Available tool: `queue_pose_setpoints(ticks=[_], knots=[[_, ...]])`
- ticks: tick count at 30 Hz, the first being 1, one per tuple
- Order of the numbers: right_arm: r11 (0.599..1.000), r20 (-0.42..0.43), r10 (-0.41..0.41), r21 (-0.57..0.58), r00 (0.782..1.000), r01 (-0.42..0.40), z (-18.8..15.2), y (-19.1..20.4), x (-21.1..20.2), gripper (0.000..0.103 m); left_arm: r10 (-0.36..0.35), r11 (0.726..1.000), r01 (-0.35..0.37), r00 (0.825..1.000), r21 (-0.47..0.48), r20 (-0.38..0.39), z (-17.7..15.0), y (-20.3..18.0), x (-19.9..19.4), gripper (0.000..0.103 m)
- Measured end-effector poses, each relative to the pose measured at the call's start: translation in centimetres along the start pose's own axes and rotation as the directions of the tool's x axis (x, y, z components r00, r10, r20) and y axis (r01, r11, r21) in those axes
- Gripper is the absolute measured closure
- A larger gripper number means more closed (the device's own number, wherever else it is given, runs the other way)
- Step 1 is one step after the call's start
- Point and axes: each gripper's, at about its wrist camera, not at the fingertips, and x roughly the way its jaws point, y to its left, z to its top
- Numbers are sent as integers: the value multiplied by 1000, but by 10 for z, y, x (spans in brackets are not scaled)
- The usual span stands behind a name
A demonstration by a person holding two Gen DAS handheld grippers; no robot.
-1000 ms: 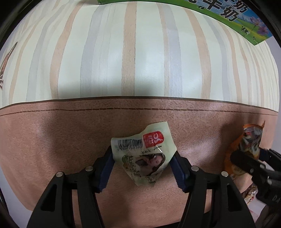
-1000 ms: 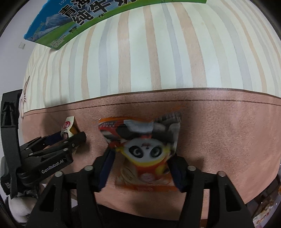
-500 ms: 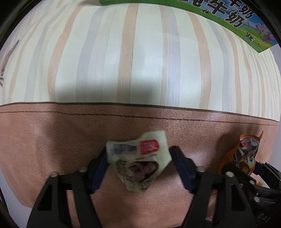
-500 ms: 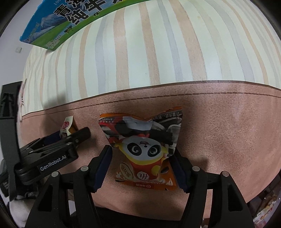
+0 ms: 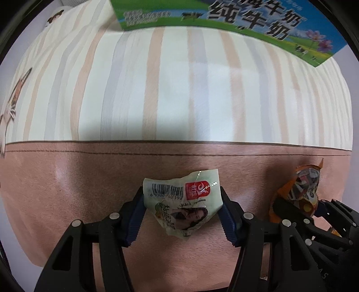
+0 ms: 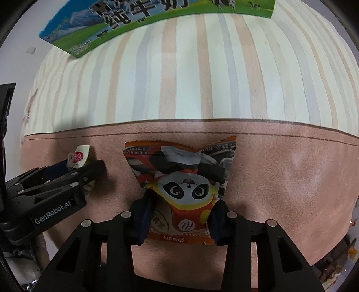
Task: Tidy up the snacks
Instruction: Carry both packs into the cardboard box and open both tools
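My left gripper (image 5: 182, 207) is shut on a small pale green snack packet (image 5: 182, 203) with a barcode and a red logo, held above the brown strip of the cloth. My right gripper (image 6: 182, 213) is shut on an orange panda snack bag (image 6: 182, 179), pinched at its lower half. Each gripper shows in the other's view: the right gripper with the orange bag (image 5: 300, 193) at the right edge, the left gripper with the green packet (image 6: 78, 157) at the left. The two stand side by side, apart.
A tabletop cloth with cream, grey and tan stripes (image 5: 179, 89) and a brown border (image 6: 280, 179) lies below. A green and blue milk carton box (image 5: 224, 18) stands at the far edge, also in the right wrist view (image 6: 134, 20). More snack packets show at the lower right (image 6: 350, 251).
Both grippers have pulled back and tilted up with their packets, so the milk box shows larger at the top. Both grips are unchanged.
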Motion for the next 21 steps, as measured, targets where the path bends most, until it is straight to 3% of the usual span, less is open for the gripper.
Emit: queue_pose_setpoints(ticks=[10,21], knots=[[997,88,75,-16,993,-74,8,2,-58,60,-41,999,38,995,34,91,14,-8,-52,46],[988,226,150,-2,963,-153,33,-10,-138,60,-108,993,95,972,72,209,45,-14,-129,46]])
